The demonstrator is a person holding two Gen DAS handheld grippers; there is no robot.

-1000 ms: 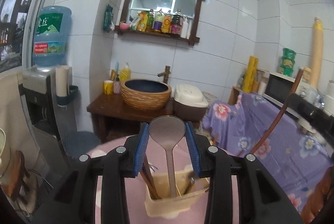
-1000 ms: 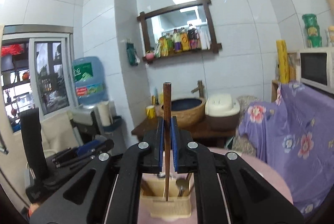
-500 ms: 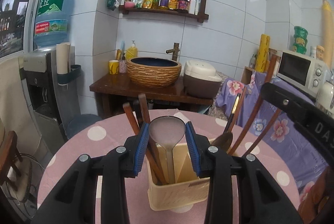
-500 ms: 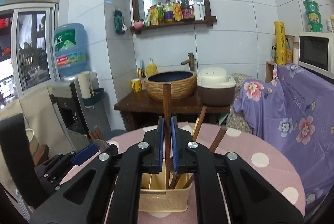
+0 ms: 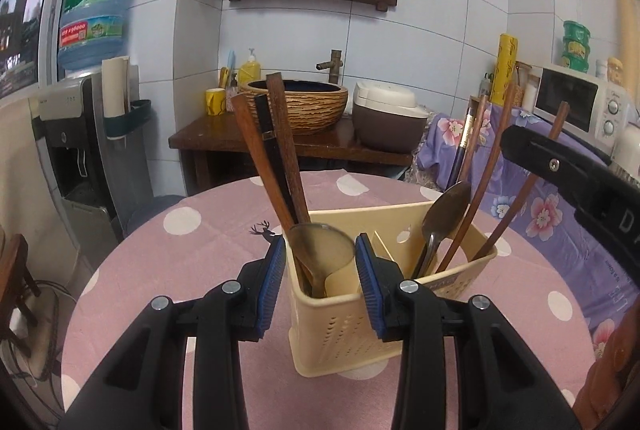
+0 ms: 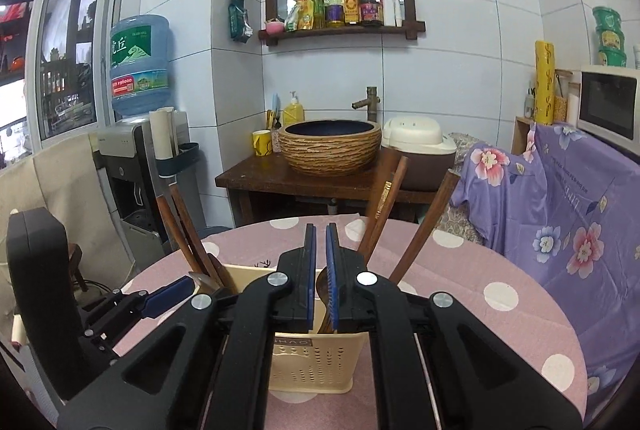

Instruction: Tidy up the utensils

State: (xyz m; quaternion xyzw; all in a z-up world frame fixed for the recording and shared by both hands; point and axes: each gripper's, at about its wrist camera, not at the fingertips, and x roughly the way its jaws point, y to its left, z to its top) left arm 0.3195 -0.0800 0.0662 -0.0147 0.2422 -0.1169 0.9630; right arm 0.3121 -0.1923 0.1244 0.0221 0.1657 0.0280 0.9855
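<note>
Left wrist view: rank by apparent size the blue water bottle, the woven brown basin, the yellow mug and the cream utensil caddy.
1. Cream plastic utensil caddy, nearest the camera, so inflated
2. Woven brown basin and blue water bottle, too close to rank
3. Yellow mug

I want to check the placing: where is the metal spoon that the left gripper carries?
In the left wrist view the metal spoon stands in the left compartment of the beige caddy, its bowl between the left gripper pads, before the wooden handles.

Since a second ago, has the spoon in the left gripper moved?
Yes. The spoon has gone down into the cream holder; earlier its bowl stood level with the sink counter, and now it sits at the holder's rim.
</note>
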